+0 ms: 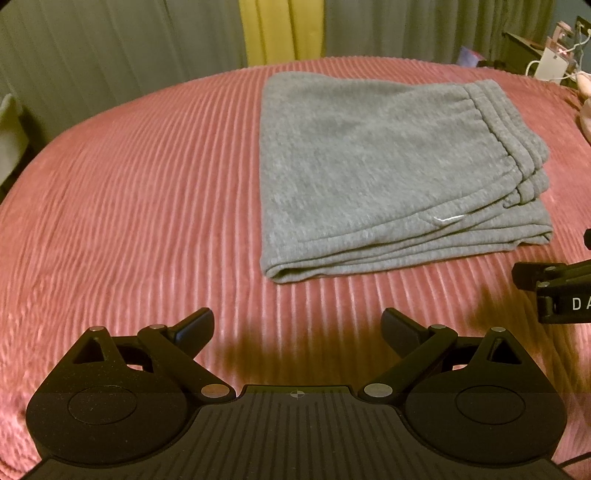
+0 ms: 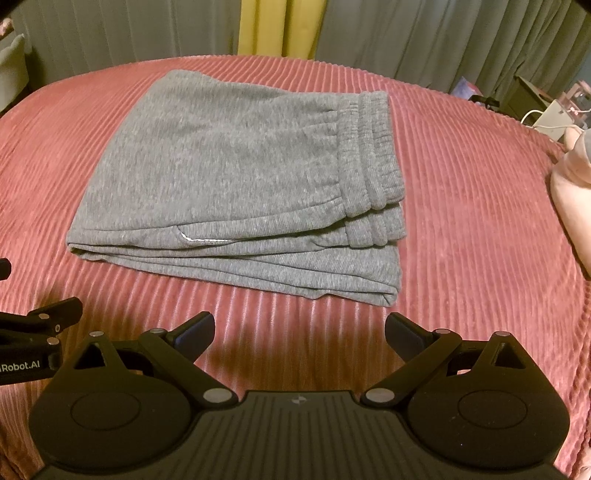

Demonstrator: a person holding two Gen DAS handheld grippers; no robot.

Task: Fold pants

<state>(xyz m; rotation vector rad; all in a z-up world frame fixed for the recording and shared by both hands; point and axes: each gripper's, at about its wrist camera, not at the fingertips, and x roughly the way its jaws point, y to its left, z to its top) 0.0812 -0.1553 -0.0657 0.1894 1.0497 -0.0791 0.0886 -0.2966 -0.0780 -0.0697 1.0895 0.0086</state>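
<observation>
As seen from the left wrist camera, the left gripper (image 1: 297, 328) is held level and low over the pink ribbed bedspread (image 1: 147, 192), its two fingers spread wide apart with nothing between them and bare fabric showing in the gap. Ahead and somewhat to the right lie the grey sweatpants (image 1: 376, 170), folded into a compact stack of several layers, flat on the bedspread and well apart from the fingertips. The elastic waistband (image 1: 506, 133) runs along the right side of the stack, and a short white mark sits near the front edge. At the right border of this view, part of the right gripper (image 1: 554, 288) enters, just beside the near right corner of the pants but not touching them. Grey curtains (image 1: 110, 48) with a yellow panel (image 1: 280, 29) hang behind the bed, and white devices with cables (image 1: 550, 66) stand at the far right. From the right wrist camera, the right gripper (image 2: 300, 332) takes the same level, forward-pointing pose above the bedspread (image 2: 480, 206), fingers likewise splayed open and empty. The folded sweatpants (image 2: 229, 177) lie directly ahead, slightly to the left, waistband (image 2: 369, 155) on the right side, the folded edges facing the camera. One finger of the left gripper (image 2: 40, 321) shows at the left border, near the front left corner of the stack and clear of it. A pale pink soft object (image 2: 572, 192) rests at the right edge of the bed; what it is cannot be determined.
</observation>
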